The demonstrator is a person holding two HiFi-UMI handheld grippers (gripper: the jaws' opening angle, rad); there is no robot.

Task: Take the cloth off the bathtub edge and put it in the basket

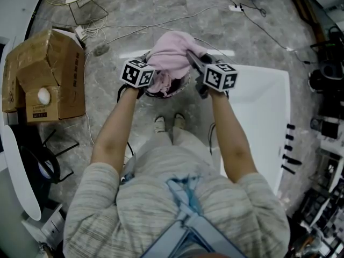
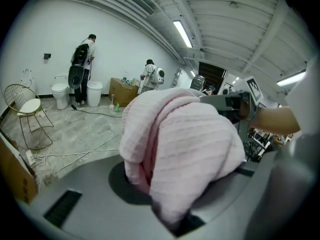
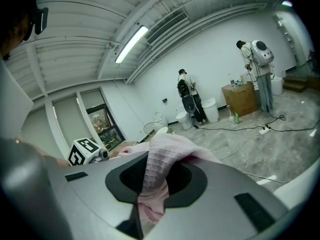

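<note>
Head view: the soft, bumpy pink cloth (image 1: 171, 55) hangs in a bunch right over the round dark basket (image 1: 181, 86), just left of the smooth white bathtub (image 1: 263, 98). The left gripper (image 1: 152, 73) and the right gripper (image 1: 194, 63) each pinch a fold of it, one on each side, with their jaws squeezed narrow on the fabric.

A grey marbled floor (image 1: 161, 9) strewn with loose cables (image 2: 40, 159) runs to plain white walls (image 2: 45, 29). On it stand a cardboard box (image 1: 45, 74) and a wire chair (image 2: 27, 111), with a toilet (image 2: 60, 91) against the far wall. Strip lights (image 2: 182, 33) glow along the ribbed ceiling (image 2: 225, 14).
</note>
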